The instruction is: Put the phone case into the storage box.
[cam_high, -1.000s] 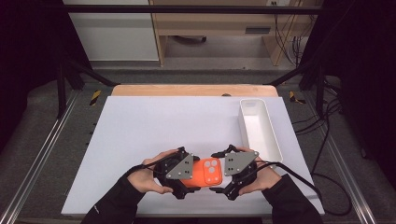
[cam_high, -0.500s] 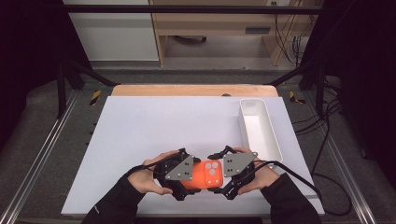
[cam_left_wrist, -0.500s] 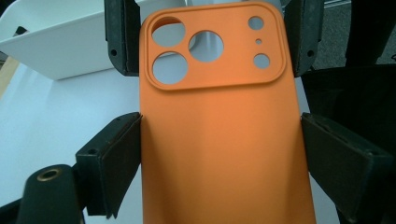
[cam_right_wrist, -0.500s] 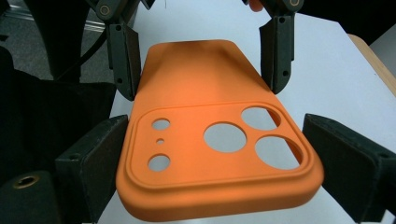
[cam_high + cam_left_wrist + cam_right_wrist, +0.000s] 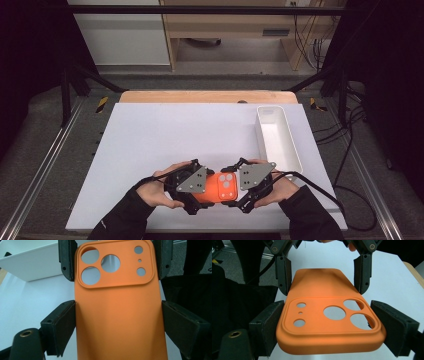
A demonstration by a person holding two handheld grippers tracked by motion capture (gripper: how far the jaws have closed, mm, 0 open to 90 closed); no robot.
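Near the table's [image 5: 150, 135] front edge, both grippers, left [image 5: 196, 196] and right [image 5: 239, 196], clamp the orange case [image 5: 220, 187], the right's jaws having just closed.

Orange phone case [image 5: 117, 315]: smooth matt finish, looks like soft silicone or rubbery plastic, clean-cut camera holes. Left claw [image 5: 117, 327] and right claw [image 5: 332, 327] have black matt pads with a slightly grainy, rubbery face, and flat grey matt plates on top. Worktop [image 5: 175, 135] is a white matt sheet with a bare wood edge at the back; white tray [image 5: 292, 155] looks like smooth plastic, slight sheen.
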